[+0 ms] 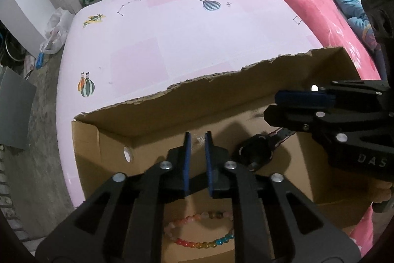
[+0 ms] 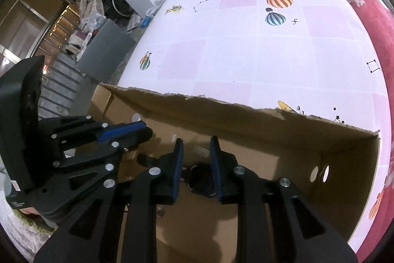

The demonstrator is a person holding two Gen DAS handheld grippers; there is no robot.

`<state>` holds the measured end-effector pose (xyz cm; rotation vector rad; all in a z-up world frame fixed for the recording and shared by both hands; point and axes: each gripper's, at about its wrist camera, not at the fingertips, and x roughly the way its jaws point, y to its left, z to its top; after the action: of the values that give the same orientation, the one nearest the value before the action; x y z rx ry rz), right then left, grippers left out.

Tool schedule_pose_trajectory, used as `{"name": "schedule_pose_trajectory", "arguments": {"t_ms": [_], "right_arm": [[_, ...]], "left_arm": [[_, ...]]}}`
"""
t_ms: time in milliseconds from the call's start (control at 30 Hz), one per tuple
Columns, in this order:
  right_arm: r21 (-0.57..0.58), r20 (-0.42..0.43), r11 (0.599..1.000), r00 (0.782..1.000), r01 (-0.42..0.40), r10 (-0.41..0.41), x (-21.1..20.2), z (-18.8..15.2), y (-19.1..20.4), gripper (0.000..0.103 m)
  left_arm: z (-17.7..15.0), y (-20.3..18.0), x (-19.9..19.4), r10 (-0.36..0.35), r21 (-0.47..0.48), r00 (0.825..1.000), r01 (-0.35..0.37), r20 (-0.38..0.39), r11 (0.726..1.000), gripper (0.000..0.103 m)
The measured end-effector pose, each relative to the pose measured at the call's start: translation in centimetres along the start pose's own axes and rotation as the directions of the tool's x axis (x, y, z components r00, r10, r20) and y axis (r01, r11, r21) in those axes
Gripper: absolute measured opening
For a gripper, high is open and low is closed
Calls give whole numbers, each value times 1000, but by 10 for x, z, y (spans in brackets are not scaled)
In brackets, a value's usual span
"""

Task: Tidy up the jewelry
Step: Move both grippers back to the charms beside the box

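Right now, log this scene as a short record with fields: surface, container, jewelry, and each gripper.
surface: pink checked cloth with balloon prints
container: open cardboard box, torn top edge
jewelry 1: multicoloured bead bracelet on the box floor
jewelry 2: black watch on the box floor
left gripper: over the box, jaws slightly apart, nothing between them
right gripper: above the watch, jaws apart, nothing gripped

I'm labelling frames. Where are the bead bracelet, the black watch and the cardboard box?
bead bracelet (image 1: 202, 243): left wrist view, coloured beads.
black watch (image 1: 256, 152): left wrist view, its case.
cardboard box (image 2: 221, 112): right wrist view, torn far wall.
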<state>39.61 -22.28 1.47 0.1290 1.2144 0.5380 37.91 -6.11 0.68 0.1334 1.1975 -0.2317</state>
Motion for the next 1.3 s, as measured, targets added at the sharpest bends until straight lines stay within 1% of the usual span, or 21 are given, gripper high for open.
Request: {"name": "schedule_pose_trajectory", "arguments": {"t_ms": [133,300,400,467,500,567,633,667,700,733,767,833,900,933,1000,1033,1067,1133,1200,1267,1300], "right_arm": [[-9,9,1000,1000,19,-18,-2,-2,-1,31],[3,40,999,999,35,-36,-16,-6,-3,31],[8,80,999,996,31,-31,-38,-15,-1,32],[7,120,1000,993,21,-21,-57,-24,1,42],[5,147,1000,989,14,-15,-68,-30,3,47],[6,220,1000,976,2,-4,-97,-48,6,58],[18,288,1000,958,-22,16,-127,-73,9,62],[21,308,999,951,-34,26,-136,-83,11,64],[22,342,998,939,-61,49,-150,-100,14,65],[21,364,997,929,-76,63,-158,-111,16,70],[21,390,996,918,-85,70,-164,-124,20,76],[5,429,997,901,-79,69,-175,-155,31,81],[-6,438,998,897,-60,57,-176,-181,40,86],[-10,430,999,901,-49,49,-172,-198,44,90],[-10,389,1000,921,-17,20,-157,-223,50,91],[-10,342,1000,939,21,-17,-142,-240,54,91],[-11,312,998,949,54,-48,-132,-250,56,91],[-5,257,993,959,121,-116,-111,-272,58,91],[14,205,981,960,194,-192,-91,-289,52,91],[46,160,968,955,245,-249,-72,-298,45,91],[58,142,957,946,285,-290,-63,-303,39,91]], "left_arm": [[-1,1,-2,0,-7,1000,0,2,1000,12],[-5,3,-20,-8,-21,999,8,37,1000,12],[-14,2,-47,-17,-21,996,19,92,1000,14],[-25,0,-72,-18,-10,988,19,151,1000,21],[-31,-1,-83,-20,-1,984,20,176,1000,27],[-53,-5,-117,-18,35,965,9,260,999,42],[-76,-8,-143,-15,50,946,-2,323,999,61],[-89,-9,-154,-20,54,937,1,349,999,66],[-103,-10,-164,-27,54,927,8,373,999,76],[-121,-11,-175,-39,50,916,20,399,999,83],[-138,-12,-182,-43,46,908,27,417,999,84],[-165,-15,-188,-41,35,903,29,427,999,86],[-189,-18,-187,-40,24,907,33,418,999,89],[-204,-19,-183,-32,4,910,33,414,999,90],[-230,-21,-170,-23,-33,922,39,386,999,90],[-238,-21,-162,-29,-51,928,52,372,997,90],[-248,-21,-147,-42,-76,938,72,345,994,90],[-263,-20,-121,-33,-126,960,71,279,990,90],[-273,-22,-90,-17,-154,975,51,220,987,90],[-279,-26,-67,20,-159,984,9,177,987,90],[-280,-27,-56,41,-160,986,-15,159,987,90]]}}
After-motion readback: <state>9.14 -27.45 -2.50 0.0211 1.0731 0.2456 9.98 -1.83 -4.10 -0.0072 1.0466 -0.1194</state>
